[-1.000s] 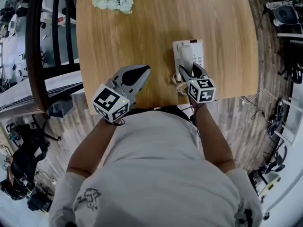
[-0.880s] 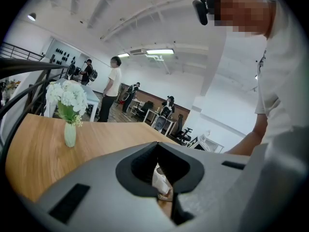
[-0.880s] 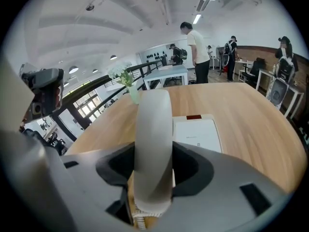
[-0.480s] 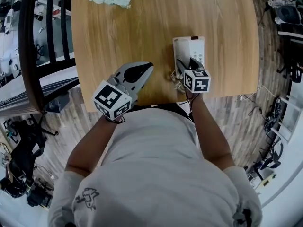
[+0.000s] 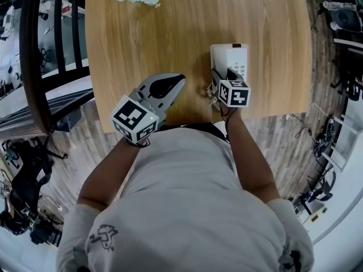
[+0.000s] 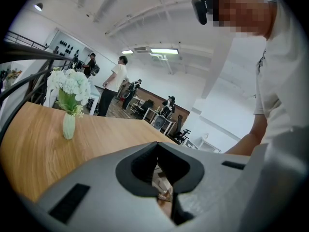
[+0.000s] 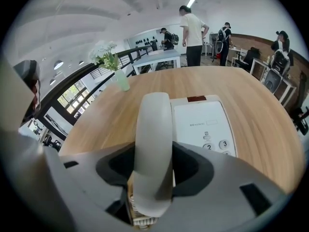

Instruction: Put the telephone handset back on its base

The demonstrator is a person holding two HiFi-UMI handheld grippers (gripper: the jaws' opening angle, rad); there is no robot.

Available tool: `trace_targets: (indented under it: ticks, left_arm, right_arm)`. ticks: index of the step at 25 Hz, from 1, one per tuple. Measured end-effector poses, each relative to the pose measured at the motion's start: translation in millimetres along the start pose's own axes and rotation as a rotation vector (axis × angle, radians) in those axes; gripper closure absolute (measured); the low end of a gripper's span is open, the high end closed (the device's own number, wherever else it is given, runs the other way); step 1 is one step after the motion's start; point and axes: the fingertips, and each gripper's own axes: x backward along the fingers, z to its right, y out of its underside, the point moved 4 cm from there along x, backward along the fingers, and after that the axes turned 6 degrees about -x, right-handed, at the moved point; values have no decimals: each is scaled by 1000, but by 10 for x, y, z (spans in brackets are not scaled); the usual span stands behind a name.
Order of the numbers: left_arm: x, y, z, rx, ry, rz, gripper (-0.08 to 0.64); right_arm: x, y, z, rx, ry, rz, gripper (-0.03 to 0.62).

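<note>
Here, right gripper (image 5: pixel 226 75): jaws set wide and pinching the near end of the handset, one pad against each side.
Handset (image 7: pixel 153 139): pale grey, between the right gripper's jaws and running straight ahead of them, over the left side of the base; whether it sits fully in its cradle cannot be told.
Base (image 7: pixel 203 122): white, flat on the table just ahead of and below the right gripper; its number keys (image 7: pixel 217 145) show to the right of the jaws.
Coiled cord (image 7: pixel 137 216): bunched under the handset's near end, at the root of the right gripper's jaws.
Left gripper (image 5: pixel 176 81): jaws pressed together with nothing between them, held over the table's near edge, beside the right gripper and apart from the base.
Table (image 5: pixel 170 33): light wood, spreading ahead of both grippers.
Vase of white flowers (image 6: pixel 69 124): upright, well ahead of the left gripper, near the table's far edge.
Other persons: standing beyond the table, far ahead of the right gripper.
</note>
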Motion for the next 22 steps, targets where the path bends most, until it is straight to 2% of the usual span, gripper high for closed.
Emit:
trace_targets:
  ticks: [13,22]
  left_arm:
    - [52,6,-85,11,-5,4,554]
    - [50,-51,-7,-8,-10,8,554]
  right_arm:
    - [-24,5,-35,3,31,15,351]
    - [150,-145,-56,34,7,75,321]
